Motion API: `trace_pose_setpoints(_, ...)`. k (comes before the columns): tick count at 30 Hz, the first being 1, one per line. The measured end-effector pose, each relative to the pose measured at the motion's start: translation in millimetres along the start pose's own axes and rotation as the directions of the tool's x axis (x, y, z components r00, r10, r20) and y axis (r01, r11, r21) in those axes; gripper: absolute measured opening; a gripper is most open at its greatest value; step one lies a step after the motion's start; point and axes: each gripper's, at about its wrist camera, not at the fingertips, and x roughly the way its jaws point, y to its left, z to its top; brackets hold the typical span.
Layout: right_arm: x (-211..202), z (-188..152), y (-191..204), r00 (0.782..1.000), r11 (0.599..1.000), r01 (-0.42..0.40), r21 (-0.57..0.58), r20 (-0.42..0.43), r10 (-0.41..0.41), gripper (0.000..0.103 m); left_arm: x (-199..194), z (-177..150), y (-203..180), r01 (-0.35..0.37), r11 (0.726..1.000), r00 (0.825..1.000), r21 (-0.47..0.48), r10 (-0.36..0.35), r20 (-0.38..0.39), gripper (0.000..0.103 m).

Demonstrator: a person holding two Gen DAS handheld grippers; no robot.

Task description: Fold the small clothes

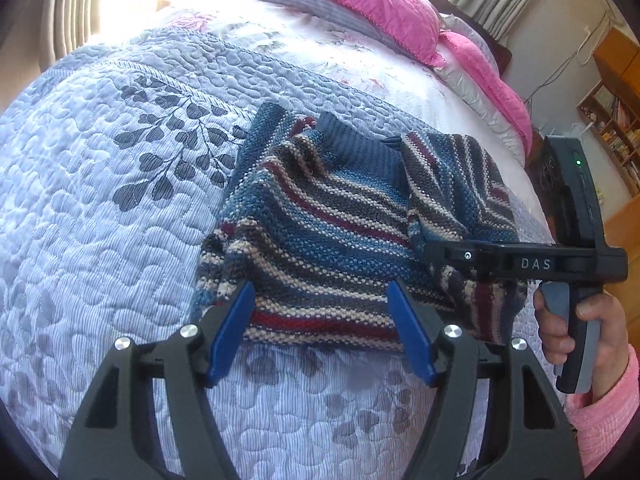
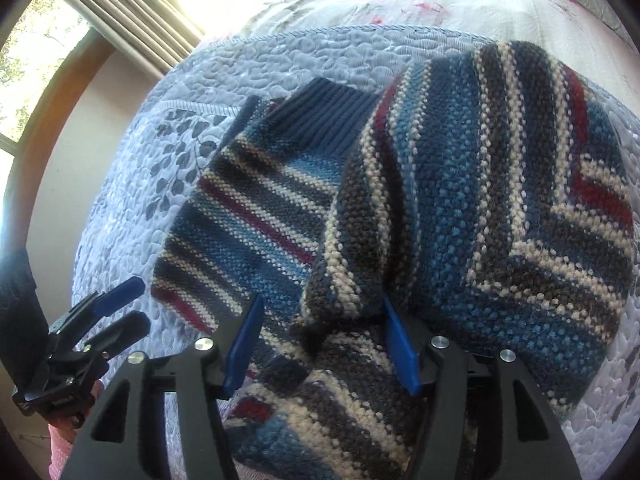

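Note:
A small striped knit sweater (image 1: 320,224) in blue, cream, grey and dark red lies on the bed, its ribbed blue collar (image 1: 352,144) at the far side. Its right part is folded over the body (image 2: 500,200). My left gripper (image 1: 322,332) is open at the sweater's near hem, with the hem showing between its blue fingers (image 1: 232,332). My right gripper (image 2: 322,346) is open and low over the folded sleeve, and bunched cloth lies between its spread jaws. In the left wrist view the right gripper (image 1: 440,254) comes in from the right over the sleeve, held by a hand (image 1: 592,332).
The sweater rests on a pale blue quilted bedspread (image 1: 120,208) with grey leaf prints. Pink pillows (image 1: 360,4) lie at the head of the bed. A bookshelf (image 1: 612,120) stands at the far right, and a curtained window (image 2: 120,12) is on the left.

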Motion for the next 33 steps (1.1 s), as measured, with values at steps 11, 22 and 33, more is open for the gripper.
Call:
trace_pose_setpoints(11,-129,-80,-50,0.985,0.994,-0.103,0.036,0.143,0.096,0.054,31,19,-43,0.267,0.954,0.955,-0.135,-0.280,-0.094,0.068)
trace_pose_setpoints(22,-123,-193,-145,0.993,0.978,-0.070,0.196,0.111,0.048,0.053,118,30,-76,0.293,0.913,0.911,-0.285,-0.357,-0.205,0.072)
trace_pose_setpoints(33,-123,-205,-160,0.985,0.967,-0.120,0.226,0.147,0.088,0.053,134,36,-91,0.228,0.935,0.934,-0.271,-0.289,-0.211,0.033)
